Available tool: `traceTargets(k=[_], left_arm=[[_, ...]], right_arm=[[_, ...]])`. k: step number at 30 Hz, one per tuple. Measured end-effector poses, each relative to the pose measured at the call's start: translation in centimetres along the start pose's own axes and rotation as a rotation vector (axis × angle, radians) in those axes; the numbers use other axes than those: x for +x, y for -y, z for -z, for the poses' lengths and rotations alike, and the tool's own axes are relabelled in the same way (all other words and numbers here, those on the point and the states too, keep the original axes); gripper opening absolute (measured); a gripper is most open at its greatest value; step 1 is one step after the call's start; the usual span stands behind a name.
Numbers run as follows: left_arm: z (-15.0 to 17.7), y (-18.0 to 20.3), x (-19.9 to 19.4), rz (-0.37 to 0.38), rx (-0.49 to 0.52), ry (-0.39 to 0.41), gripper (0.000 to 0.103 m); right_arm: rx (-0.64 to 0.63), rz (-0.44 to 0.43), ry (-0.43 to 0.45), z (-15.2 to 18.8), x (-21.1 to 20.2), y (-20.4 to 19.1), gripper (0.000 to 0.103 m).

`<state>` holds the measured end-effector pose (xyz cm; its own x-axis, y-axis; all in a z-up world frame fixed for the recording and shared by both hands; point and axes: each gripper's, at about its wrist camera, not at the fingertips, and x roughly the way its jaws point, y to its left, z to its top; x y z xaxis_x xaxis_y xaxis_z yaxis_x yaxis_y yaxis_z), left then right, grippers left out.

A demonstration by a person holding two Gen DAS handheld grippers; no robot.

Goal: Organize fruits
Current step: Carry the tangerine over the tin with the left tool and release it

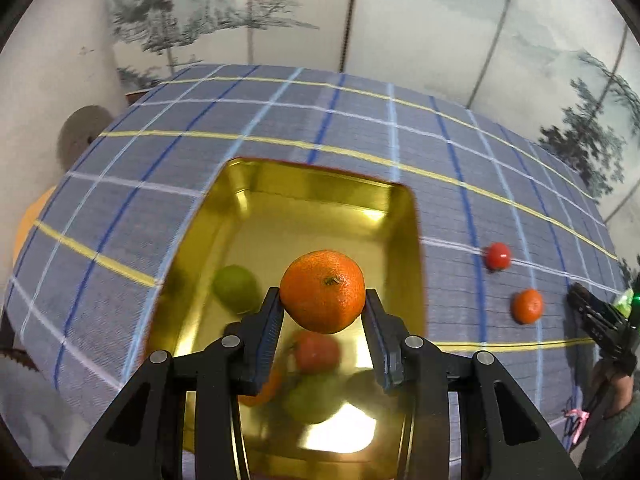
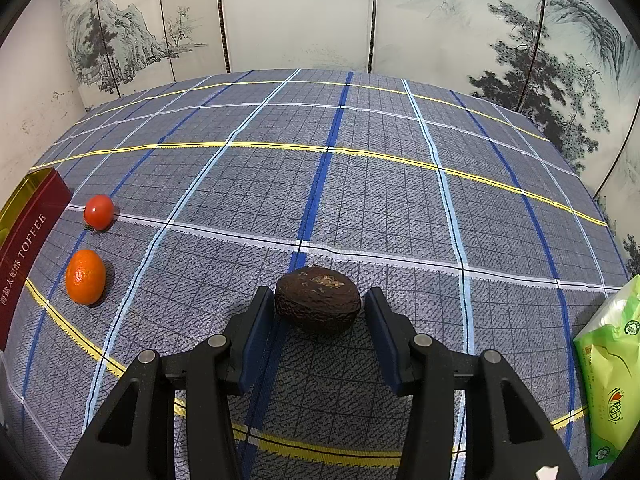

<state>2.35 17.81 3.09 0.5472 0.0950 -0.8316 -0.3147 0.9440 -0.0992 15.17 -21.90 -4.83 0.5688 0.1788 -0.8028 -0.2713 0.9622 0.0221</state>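
Clenched on a mandarin [image 1: 322, 291], my left jaws hang over the gold tin [image 1: 404, 216]; next I release it inside. At my right jaws' twelve o'clock, a dark wrinkled fruit [image 2: 318, 304] sits ungripped.

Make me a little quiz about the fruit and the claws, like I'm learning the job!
1. True or false: the left claw holds a round orange mandarin over the golden metal tin.
2. What sits between the right claw's fingers? A) a yellow banana B) a dark brown wrinkled fruit C) a blue cup
3. Not counting that one, how many fruits lie on the blue checked tablecloth?

Key: 1 true. 2 B. 3 two: a small red tomato and a loose orange mandarin.
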Motion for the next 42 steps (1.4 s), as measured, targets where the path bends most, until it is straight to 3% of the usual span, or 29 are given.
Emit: traceTargets(k=[11,25,42], left_arm=[[1.5,-4.2,-0.5,-0.073,-0.064,-0.026,0.041],[3.1,-6.8,0.5,-0.1,-0.115,-0.091,0.041],[3.6,-6.9,1.0,-0.091,-0.115,-0.111,0.041]], right_arm=[[0.005,0.001,-0.001,0.0,0.0,0.4,0.047],[0.007,0.003,-0.001,0.0,0.0,0.5,0.048],[0.007,0.005,-0.002,-0.1,0.0,0.6,0.049]])
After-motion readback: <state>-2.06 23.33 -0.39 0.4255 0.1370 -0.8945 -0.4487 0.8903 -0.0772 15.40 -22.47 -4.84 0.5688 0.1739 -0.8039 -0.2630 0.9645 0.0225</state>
